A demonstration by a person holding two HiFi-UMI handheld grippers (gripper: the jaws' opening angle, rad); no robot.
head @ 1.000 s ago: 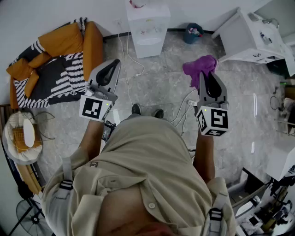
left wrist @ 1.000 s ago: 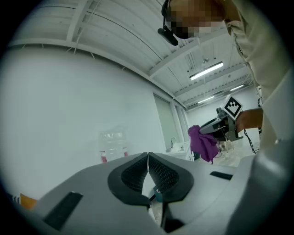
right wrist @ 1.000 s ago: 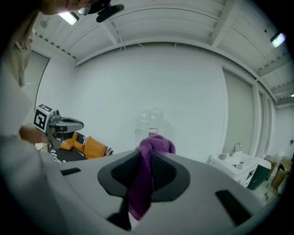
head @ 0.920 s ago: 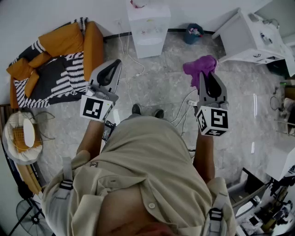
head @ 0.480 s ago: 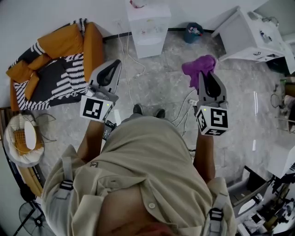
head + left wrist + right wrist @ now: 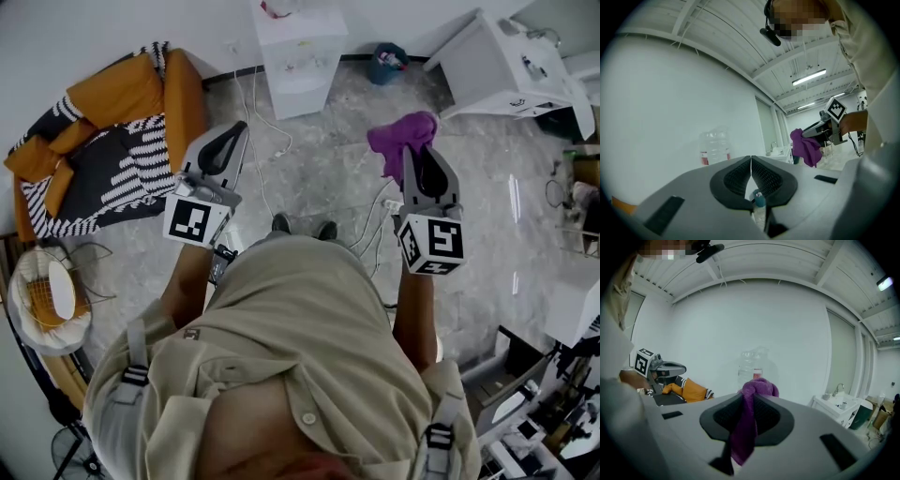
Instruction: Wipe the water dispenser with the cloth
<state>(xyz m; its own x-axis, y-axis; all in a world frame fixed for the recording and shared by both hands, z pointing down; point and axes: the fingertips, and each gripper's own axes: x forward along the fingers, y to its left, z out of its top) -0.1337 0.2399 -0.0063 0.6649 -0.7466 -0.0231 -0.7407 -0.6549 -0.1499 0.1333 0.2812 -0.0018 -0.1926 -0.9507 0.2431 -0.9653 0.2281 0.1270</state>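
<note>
A white water dispenser (image 6: 298,52) stands against the far wall, with its clear bottle (image 6: 714,146) ahead of both grippers (image 6: 753,366). A purple cloth (image 6: 401,136) bunches at the tip of my right gripper (image 6: 419,161), which is shut on it; the cloth (image 6: 749,418) hangs down between the jaws. My left gripper (image 6: 221,142) is shut with nothing in it, the pads touching (image 6: 751,169). Both grippers are held up in front of the person, well short of the dispenser.
An orange sofa with a striped blanket (image 6: 103,141) lies at the left. Cables (image 6: 258,141) run over the marble floor from the dispenser. A small blue bin (image 6: 387,64) and a white sink cabinet (image 6: 511,70) stand at the back right. A wire basket (image 6: 47,295) sits at far left.
The view has shifted slightly as the person moves; the dispenser and furniture slide a little up and left in the head view. Both grippers keep their pose and hold.
</note>
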